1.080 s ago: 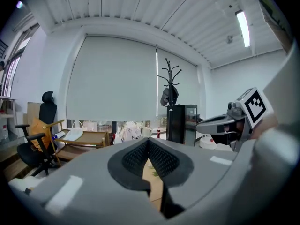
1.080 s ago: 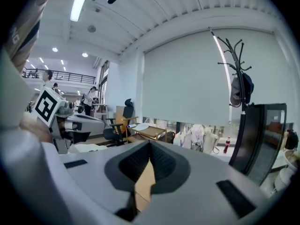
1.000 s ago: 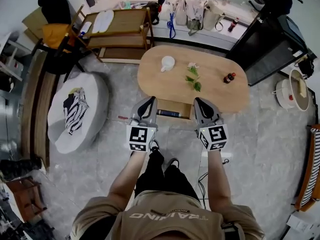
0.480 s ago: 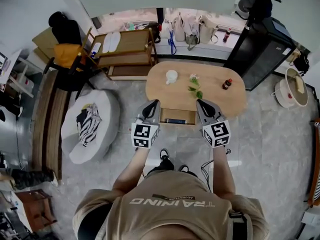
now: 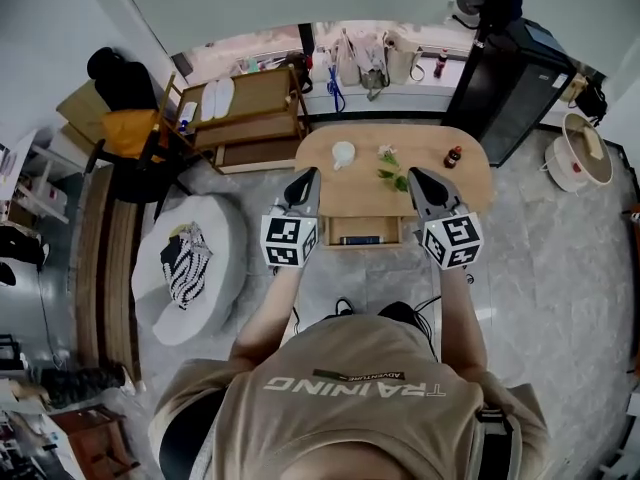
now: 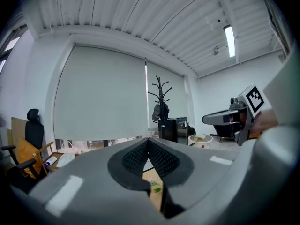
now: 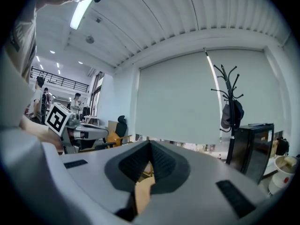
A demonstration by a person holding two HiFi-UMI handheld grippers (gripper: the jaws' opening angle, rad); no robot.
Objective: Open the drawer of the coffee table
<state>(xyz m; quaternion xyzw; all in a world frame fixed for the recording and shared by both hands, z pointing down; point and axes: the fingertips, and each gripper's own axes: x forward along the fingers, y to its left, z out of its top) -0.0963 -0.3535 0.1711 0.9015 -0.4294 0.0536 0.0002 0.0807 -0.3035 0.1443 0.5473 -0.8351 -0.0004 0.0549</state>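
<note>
The shallow wooden drawer (image 5: 340, 231) stands pulled out from the near edge of the oval light-wood bench (image 5: 360, 196), at the centre of the head view, with a dark flat item (image 5: 362, 239) lying inside. My left tongs (image 5: 311, 174) and right tongs (image 5: 413, 175) flank it, both closed tip to tip and gripping nothing. Further up the bench top I see a white cup (image 5: 343, 153), a green leafy sprig (image 5: 390, 168) and a small dark red-capped bottle (image 5: 453, 156).

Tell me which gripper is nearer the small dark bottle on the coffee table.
Right. In the head view the right gripper is held just left of the bottle and nearer the person; the left gripper is much farther left, past the white cup.
</note>
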